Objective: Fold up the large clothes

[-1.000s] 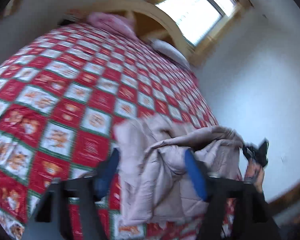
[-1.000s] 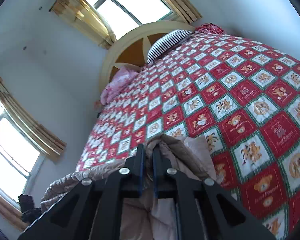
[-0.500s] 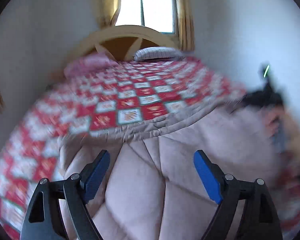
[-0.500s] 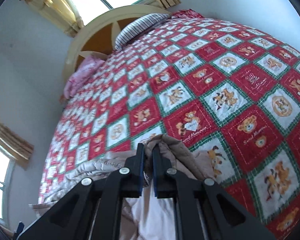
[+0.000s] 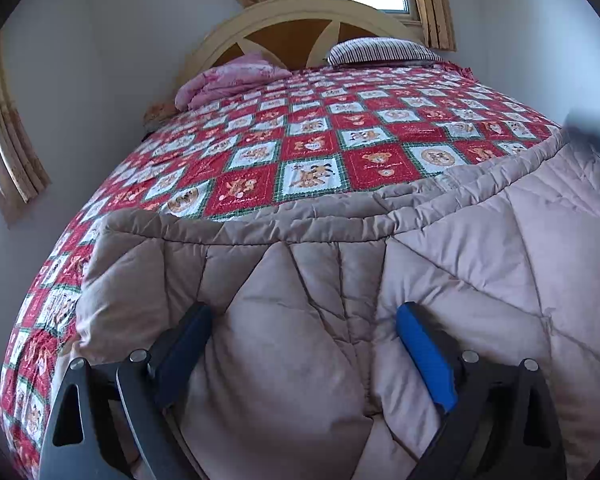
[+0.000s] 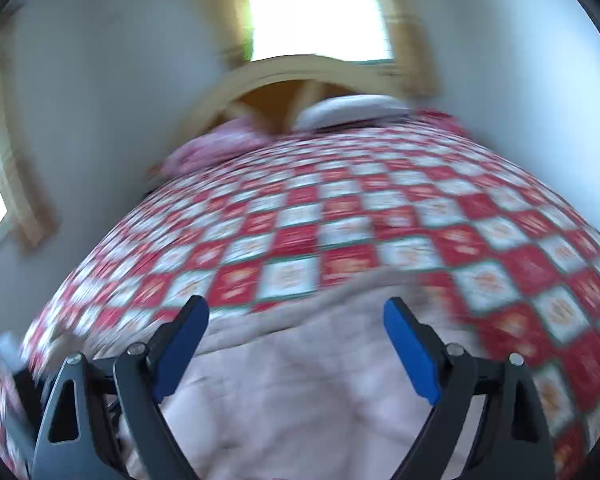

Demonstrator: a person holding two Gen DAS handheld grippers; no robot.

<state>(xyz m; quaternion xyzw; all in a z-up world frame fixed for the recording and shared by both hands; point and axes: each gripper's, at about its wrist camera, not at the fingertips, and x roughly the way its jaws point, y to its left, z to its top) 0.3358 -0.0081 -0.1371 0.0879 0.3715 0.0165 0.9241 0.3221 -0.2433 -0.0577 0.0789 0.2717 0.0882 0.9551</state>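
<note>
A large beige quilted coat [image 5: 320,280] lies spread flat on the near part of the bed. It also shows, blurred, in the right wrist view [image 6: 308,380]. My left gripper [image 5: 302,312] is open just above the coat, its blue pads wide apart and holding nothing. My right gripper [image 6: 296,312] is open too, above the coat's far edge, and holds nothing. The right wrist view is smeared by motion.
The bed carries a red, white and green bear-patterned quilt [image 5: 320,148]. A pink pillow [image 5: 228,80] and a striped pillow [image 5: 376,50] lie by the arched wooden headboard [image 5: 296,20]. Windows with yellow curtains are behind and at the left.
My right gripper has opened and let go of the coat. The coat went from a bunched heap to lying flat on the bed. Both grippers now face the headboard.
</note>
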